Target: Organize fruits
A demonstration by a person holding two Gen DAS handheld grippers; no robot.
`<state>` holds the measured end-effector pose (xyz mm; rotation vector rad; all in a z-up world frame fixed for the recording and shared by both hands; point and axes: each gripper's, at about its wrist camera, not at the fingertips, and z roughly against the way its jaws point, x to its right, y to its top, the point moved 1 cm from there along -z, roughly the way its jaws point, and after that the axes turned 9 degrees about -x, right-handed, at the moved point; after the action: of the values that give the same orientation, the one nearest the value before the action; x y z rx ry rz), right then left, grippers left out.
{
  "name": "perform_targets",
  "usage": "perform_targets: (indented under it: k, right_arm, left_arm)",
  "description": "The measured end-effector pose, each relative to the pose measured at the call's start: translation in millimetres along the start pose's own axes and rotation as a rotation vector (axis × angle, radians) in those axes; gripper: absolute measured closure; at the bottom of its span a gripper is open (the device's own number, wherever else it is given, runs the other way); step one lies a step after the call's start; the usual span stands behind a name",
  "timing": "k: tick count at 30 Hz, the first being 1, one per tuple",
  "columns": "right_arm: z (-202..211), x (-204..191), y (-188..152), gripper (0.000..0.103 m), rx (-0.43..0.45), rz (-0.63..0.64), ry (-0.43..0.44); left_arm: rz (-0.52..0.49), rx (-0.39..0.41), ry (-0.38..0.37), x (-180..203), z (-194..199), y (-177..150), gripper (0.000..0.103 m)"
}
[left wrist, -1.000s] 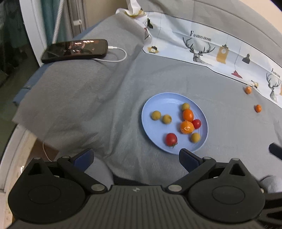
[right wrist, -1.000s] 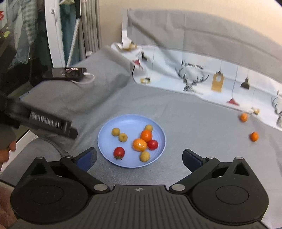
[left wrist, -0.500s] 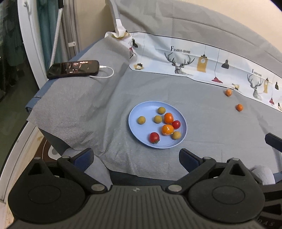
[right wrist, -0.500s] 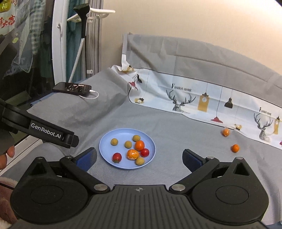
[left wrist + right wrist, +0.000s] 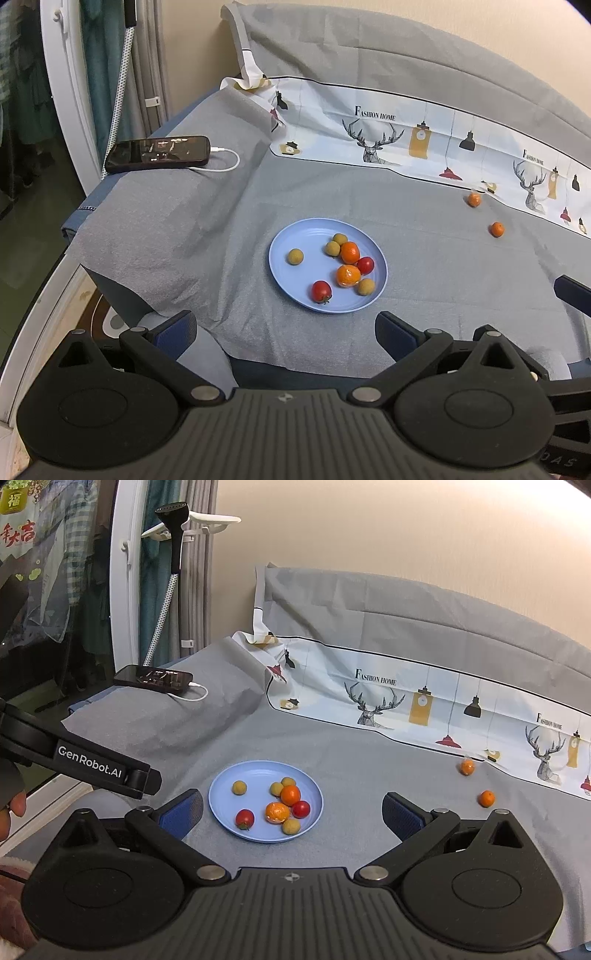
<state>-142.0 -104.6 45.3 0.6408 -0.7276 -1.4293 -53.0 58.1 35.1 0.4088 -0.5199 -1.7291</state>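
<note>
Left gripper point(image 5: 284, 332) and right gripper point(image 5: 291, 812): jaws spread, empty. Two loose oranges point(image 5: 486, 798) lie ahead-right of both, apart from the blue plate point(image 5: 221, 801). Judged light, round, roll-prone; grip across the middle, gently.

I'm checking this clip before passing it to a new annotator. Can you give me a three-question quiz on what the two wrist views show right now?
1. Count: how many fruits lie on the blue plate?
2. True or false: the left gripper and the right gripper are both open and hold nothing.
3. Multiple choice: where are the two small oranges that are off the plate? A) beside the phone B) on the grey cloth near the patterned sheet C) between the fingers of the right gripper

Key: 1. Seven: two cherry tomatoes, two oranges, three yellowish round fruits. 2. True. 3. B.
</note>
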Motion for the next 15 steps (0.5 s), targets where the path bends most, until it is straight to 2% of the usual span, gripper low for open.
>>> perform_targets:
  k: [15]
  right_arm:
    - [-5.7, -0.5, 1.9, 0.001, -0.022, 0.007, 0.006]
  left_arm:
    - [0.0, -0.015, -0.003, -2.1, -5.2, 1.3, 0.0]
